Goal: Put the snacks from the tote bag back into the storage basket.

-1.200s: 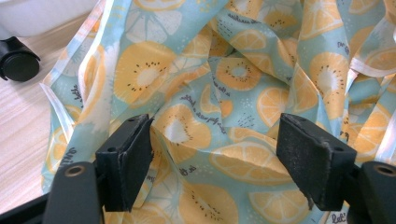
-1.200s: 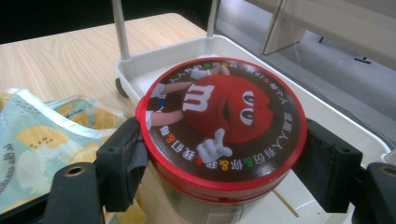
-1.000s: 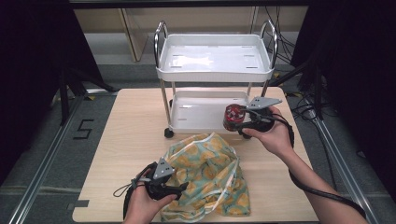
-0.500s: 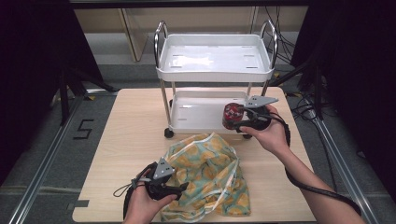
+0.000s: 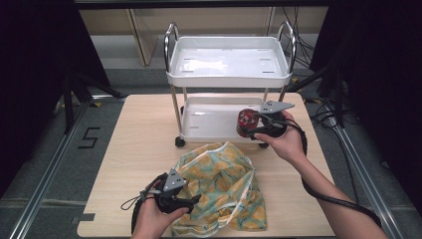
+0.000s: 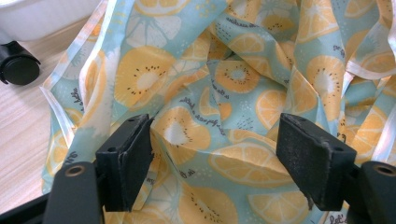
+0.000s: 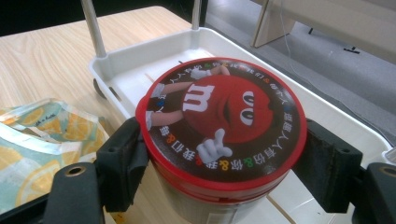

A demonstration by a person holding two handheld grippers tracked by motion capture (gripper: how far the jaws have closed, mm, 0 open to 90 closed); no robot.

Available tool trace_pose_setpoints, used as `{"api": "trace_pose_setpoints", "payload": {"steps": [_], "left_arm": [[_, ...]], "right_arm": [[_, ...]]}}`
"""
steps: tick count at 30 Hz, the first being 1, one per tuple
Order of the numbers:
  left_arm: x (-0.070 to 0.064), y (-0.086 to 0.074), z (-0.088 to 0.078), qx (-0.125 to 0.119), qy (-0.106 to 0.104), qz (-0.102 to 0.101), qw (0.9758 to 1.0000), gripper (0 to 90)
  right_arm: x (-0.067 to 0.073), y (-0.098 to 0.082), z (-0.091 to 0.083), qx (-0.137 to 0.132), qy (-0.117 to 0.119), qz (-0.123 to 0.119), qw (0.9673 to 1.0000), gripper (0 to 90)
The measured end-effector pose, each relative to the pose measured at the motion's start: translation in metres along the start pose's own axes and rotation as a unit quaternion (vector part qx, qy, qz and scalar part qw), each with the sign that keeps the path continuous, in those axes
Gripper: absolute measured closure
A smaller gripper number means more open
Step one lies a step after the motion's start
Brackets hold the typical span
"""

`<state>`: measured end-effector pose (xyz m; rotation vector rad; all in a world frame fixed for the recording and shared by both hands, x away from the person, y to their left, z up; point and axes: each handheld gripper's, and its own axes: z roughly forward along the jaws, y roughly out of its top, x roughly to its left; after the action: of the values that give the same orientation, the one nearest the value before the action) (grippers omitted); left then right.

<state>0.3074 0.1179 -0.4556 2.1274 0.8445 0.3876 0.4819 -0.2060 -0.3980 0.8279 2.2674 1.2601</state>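
Note:
A round can with a red cartoon lid [image 7: 224, 112] sits between the pads of my right gripper [image 7: 219, 172], which is shut on its sides. In the high view the can [image 5: 246, 121] is held at the front right of the white cart's lower shelf [image 5: 209, 122], with the right gripper [image 5: 255, 128] behind it. I cannot tell whether the can rests on the shelf. A crumpled lemon-print fabric bag [image 5: 224, 186] lies on the table in front of the cart. My left gripper [image 5: 191, 200] is at its left edge, open, with the fabric [image 6: 224, 93] spread beyond its jaws [image 6: 215, 168].
The cart has a white top tray [image 5: 229, 62] on chrome posts and a black caster [image 6: 18, 65] close to the bag. The wooden table [image 5: 134, 144] has bare room at the left. Cables trail from both grippers.
The right hand with the can has drifted slightly left, toward the lower shelf. The left hand and the bag have not moved.

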Motion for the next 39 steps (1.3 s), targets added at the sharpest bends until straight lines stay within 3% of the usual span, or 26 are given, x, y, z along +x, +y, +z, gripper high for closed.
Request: {"api": "trace_pose_setpoints", "payload": {"steps": [2, 3, 4, 5, 7, 8, 9, 11, 13, 14, 18, 21, 22, 24, 29, 31, 34, 36, 39], "left_arm": [[-0.001, 0.0, 0.0, 0.002, 0.004, -0.01, 0.9999, 26.4], [0.0, 0.0, 0.0, 0.003, 0.007, -0.004, 1.0, 26.4], [-0.001, 0.0, 0.0, 0.003, 0.003, -0.01, 0.9999, 26.4], [-0.001, 0.0, 0.0, 0.004, 0.0, -0.008, 1.0, 26.4], [0.0, 0.0, -0.001, 0.007, -0.001, -0.005, 1.0, 26.4], [0.002, 0.0, -0.001, 0.008, 0.0, 0.013, 0.9999, 26.4], [0.001, 0.0, -0.001, 0.009, 0.0, 0.011, 0.9999, 26.4], [0.0, 0.0, -0.001, 0.007, 0.0, -0.004, 1.0, 26.4], [-0.001, -0.001, 0.0, 0.003, 0.006, -0.008, 1.0, 26.4], [-0.001, 0.0, 0.0, 0.003, 0.006, -0.007, 1.0, 26.4], [0.0, 0.0, 0.0, 0.001, 0.001, 0.003, 1.0, 26.4], [0.001, 0.0, -0.001, 0.006, 0.001, 0.008, 0.9999, 26.4], [0.0, 0.0, -0.001, 0.01, 0.0, 0.0, 1.0, 26.4], [0.002, 0.0, -0.001, 0.01, 0.001, 0.013, 0.9999, 26.4], [0.002, 0.0, -0.001, 0.009, 0.001, 0.013, 0.9999, 26.4], [0.002, 0.0, -0.001, 0.009, 0.001, 0.013, 0.9999, 26.3], [0.002, 0.0, -0.001, 0.01, 0.001, 0.015, 0.9998, 26.4], [0.002, 0.0, -0.002, 0.014, 0.0, 0.019, 0.9997, 26.4], [0.002, 0.0, -0.001, 0.013, 0.0, 0.017, 0.9998, 26.3]], "right_arm": [[-0.003, 0.0, 0.001, 0.001, 0.003, -0.011, 0.9999, 26.3], [-0.002, -0.001, 0.002, -0.003, -0.002, -0.003, 1.0, 26.3], [-0.002, -0.001, 0.002, 0.001, -0.003, -0.001, 1.0, 26.3], [-0.001, -0.001, 0.003, 0.003, -0.001, 0.006, 1.0, 26.4], [-0.004, -0.001, 0.005, -0.008, -0.01, -0.012, 0.9998, 26.3], [-0.001, -0.001, 0.004, 0.006, -0.004, 0.007, 0.9999, 26.4], [-0.004, -0.001, 0.006, -0.003, -0.008, -0.008, 0.9999, 26.4], [-0.001, -0.002, 0.006, 0.001, -0.005, 0.008, 1.0, 26.4], [-0.002, -0.001, 0.006, -0.001, -0.008, 0.004, 1.0, 26.4], [-0.003, -0.001, 0.007, -0.007, -0.011, -0.009, 0.9999, 26.4], [-0.001, -0.001, 0.006, 0.006, -0.005, 0.002, 1.0, 26.4], [-0.003, -0.001, 0.008, -0.005, -0.013, -0.01, 0.9999, 26.4], [-0.004, 0.0, 0.009, -0.007, -0.012, -0.021, 0.9997, 26.4], [-0.002, -0.001, 0.01, -0.007, -0.015, -0.011, 0.9998, 26.4], [-0.002, 0.0, 0.014, -0.006, -0.013, -0.019, 0.9997, 26.4], [0.0, 0.001, 0.014, 0.004, -0.007, -0.006, 1.0, 26.4], [-0.001, 0.002, 0.016, -0.004, -0.017, -0.018, 0.9997, 26.4], [0.0, 0.002, 0.018, 0.0, -0.007, -0.011, 0.9999, 26.4], [0.001, 0.002, 0.019, 0.005, -0.011, -0.008, 0.9999, 26.4]]}}
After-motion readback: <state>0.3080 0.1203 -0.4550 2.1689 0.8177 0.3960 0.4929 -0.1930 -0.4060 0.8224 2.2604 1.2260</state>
